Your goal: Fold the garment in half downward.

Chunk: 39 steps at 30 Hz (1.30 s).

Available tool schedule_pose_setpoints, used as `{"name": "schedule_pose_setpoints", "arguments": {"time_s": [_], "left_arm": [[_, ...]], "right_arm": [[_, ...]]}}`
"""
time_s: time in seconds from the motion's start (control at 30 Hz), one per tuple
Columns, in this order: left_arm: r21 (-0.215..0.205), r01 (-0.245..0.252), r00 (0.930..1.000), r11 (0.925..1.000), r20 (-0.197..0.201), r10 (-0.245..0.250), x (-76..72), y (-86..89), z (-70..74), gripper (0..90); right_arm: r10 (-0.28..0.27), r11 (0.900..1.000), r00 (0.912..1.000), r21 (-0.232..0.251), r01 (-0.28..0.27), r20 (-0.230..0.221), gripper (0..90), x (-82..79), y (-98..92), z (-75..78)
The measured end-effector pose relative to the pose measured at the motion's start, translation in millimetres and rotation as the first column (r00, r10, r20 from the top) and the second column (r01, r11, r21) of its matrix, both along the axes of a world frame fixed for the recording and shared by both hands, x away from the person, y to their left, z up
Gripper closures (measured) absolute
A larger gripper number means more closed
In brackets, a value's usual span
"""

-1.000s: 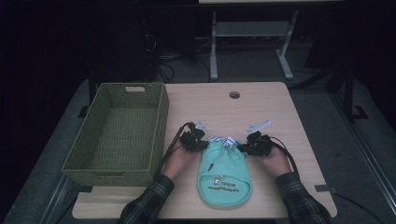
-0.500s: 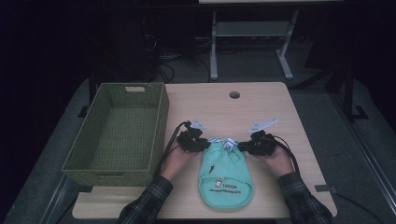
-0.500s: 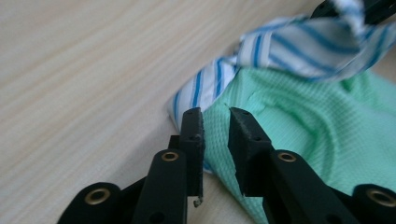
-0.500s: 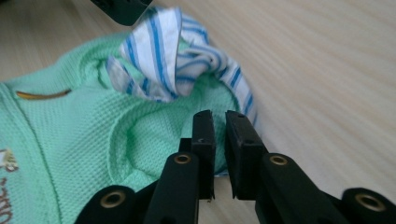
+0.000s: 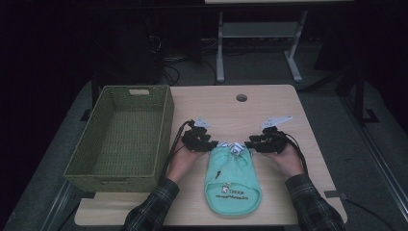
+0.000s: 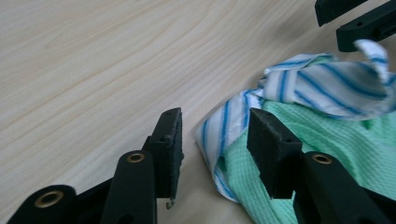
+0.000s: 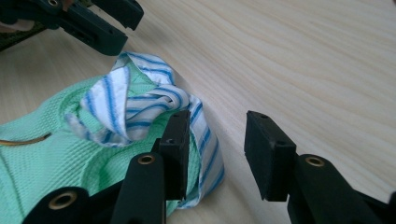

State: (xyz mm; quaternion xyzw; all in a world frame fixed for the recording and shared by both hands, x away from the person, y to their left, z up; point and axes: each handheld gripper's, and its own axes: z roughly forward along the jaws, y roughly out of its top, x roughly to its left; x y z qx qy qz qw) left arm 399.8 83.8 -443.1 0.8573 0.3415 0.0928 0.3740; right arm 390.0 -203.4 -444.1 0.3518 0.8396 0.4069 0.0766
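wooden table (image 5: pixel 226 108): green bag (image 5: pixel 233 180) lengthwise (striped mouth (image 5: pixel 234 148) far).

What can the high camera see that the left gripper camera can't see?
The high view alone takes in the green woven basket at the table's left, the person's hands and checked sleeves, the print on the green cloth bag and the round hole in the tabletop. The left gripper view alone gives the blue stripes on the bag's white lining and the left tongs close up, jaws apart, just been opening, with a lining edge between them. Both share the bag, the wooden table and the right tongs.
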Motion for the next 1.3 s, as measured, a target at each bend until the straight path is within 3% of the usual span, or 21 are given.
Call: {"name": "schedule_pose_setpoints", "arguments": {"time_s": [0.3,0.4,0.57,0.73,0.97,1.07,1.2,1.3], "left_arm": [[0.032,-0.002,0.9994,0.9995,-0.035,0.003,7.4,-6.3,-17.4,54.0],[0.051,0.008,0.9996,0.9987,-0.029,-0.006,8.0,-5.7,-21.6,54.1],[0.083,0.02,0.9998,0.9964,0.008,-0.02,5.2,-7.5,-22.1,58.0],[0.075,0.044,0.999,0.9962,0.005,-0.044,2.5,-8.7,-22.3,68.1],[0.064,0.07,0.9975,0.9955,-0.017,-0.069,1.6,-8.9,-22.1,83.9],[0.075,0.069,0.9976,0.9948,-0.012,-0.069,0.4,-10.4,-21.5,85.9],[0.044,0.055,0.9979,0.9975,-0.038,-0.053,1.9,-7.6,-22.1,86.5],[0.05,0.049,0.9985,0.9975,-0.026,-0.048,1.7,-7.2,-21.4,86.6]], "right_arm": [[0.01,1.0,0.9985,-0.02,-0.011,-0.054,61.3,7.9,6.4,-17.9],[0.009,0.999,0.9978,-0.045,-0.012,-0.066,62.5,8.3,7.0,-22.4],[0.025,0.997,0.9981,-0.068,-0.029,-0.056,65.5,7.4,7.9,-25.7],[0.036,0.994,0.9992,-0.106,-0.037,-0.017,73.8,1.8,11.0,-25.4],[0.041,0.996,0.9987,-0.074,-0.044,-0.031,84.0,1.5,10.0,-27.4],[0.031,0.998,0.9983,-0.052,-0.034,-0.048,86.0,2.7,8.2,-28.1],[0.028,0.998,0.9984,-0.056,-0.031,-0.05,86.5,4.0,8.3,-27.7],[0.018,0.999,0.998,-0.04,-0.02,-0.061,86.7,6.5,6.2,-27.6]]}}
